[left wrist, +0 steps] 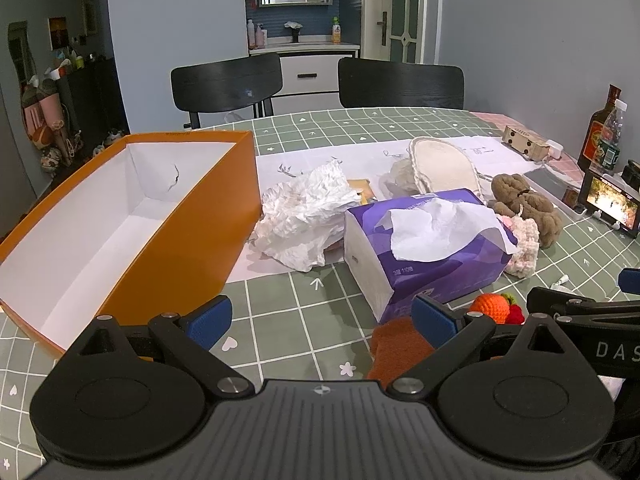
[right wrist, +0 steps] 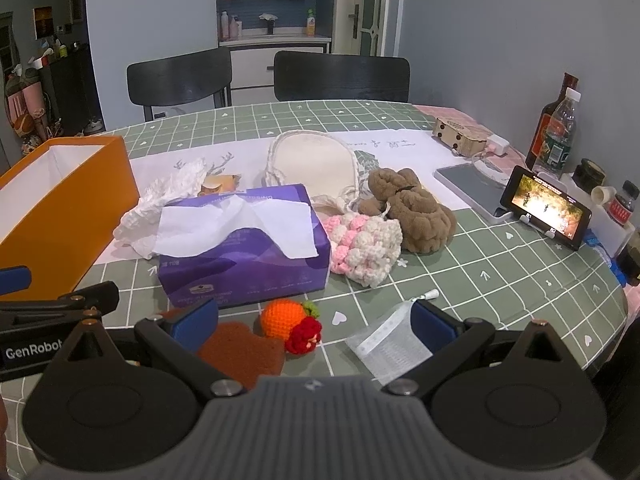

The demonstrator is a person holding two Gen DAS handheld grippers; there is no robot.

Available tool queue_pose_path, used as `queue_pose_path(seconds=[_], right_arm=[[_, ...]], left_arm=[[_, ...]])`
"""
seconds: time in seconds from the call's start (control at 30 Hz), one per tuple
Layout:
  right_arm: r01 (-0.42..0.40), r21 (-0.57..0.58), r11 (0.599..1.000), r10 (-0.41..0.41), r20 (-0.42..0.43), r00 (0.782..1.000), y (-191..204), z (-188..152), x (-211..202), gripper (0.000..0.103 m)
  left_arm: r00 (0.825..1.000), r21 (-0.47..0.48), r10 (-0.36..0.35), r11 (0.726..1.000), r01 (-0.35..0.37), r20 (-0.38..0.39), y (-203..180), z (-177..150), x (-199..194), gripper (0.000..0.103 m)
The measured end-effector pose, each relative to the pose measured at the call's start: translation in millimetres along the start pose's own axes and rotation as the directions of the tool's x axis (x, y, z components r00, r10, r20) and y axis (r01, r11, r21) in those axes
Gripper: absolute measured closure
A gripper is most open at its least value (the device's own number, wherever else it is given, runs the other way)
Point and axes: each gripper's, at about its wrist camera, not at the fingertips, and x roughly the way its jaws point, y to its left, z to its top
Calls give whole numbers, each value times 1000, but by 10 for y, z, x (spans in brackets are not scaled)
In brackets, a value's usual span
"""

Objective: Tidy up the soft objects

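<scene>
The soft things lie in a loose heap in the middle of the table [right wrist: 500, 280], none yet in the orange box [left wrist: 132, 216], which stands empty at the left with its open top up. Nearest the right gripper [right wrist: 314, 326] are a brown sponge [right wrist: 240, 350], a crocheted orange fruit [right wrist: 282, 318] with a red bit touching it, and a white mesh pouch [right wrist: 384, 344]; behind them sit the purple tissue pack [right wrist: 244, 240], a pink-and-white knitted piece [right wrist: 366, 246] and a brown plush toy [right wrist: 412, 210]. Both claws are spread wide and hold nothing; the left gripper [left wrist: 322, 318] hovers between the box and the tissue pack. The step is likely a first pick, so it seems best to start with a small near item, close on its middle, and grip gently enough that it squashes without slipping. Lift clear of the tissue pack before carrying it over the box wall.
</scene>
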Motion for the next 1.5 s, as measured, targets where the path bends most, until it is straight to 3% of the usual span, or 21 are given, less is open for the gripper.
queue_pose_path(seconds=[0.67, 1.0, 1.13, 1.37, 1.5], right_arm=[[-6, -3, 1000, 6, -3, 1000, 11, -28, -2, 3], [-103, -122, 987, 114, 83, 990, -182, -205, -16, 3], [-58, -124, 991, 71, 99, 993, -279, -188, 5, 3], [-54, -128, 990, 67, 102, 992, -419, -139, -23, 3], [-47, -97, 994, 57, 94, 994, -514, -142, -20, 3]], left_arm=[[1000, 0, -5, 1000, 5, -2, -1, -26, 10, 0], [987, -3, -161, 987, 161, -23, -53, -328, 87, 0], [982, 21, -180, 983, 182, -51, -201, -377, 150, 0], [969, 35, -243, 969, 244, -34, -367, -422, 186, 0], [965, 130, -258, 957, 261, -38, -509, -425, 195, 0]])
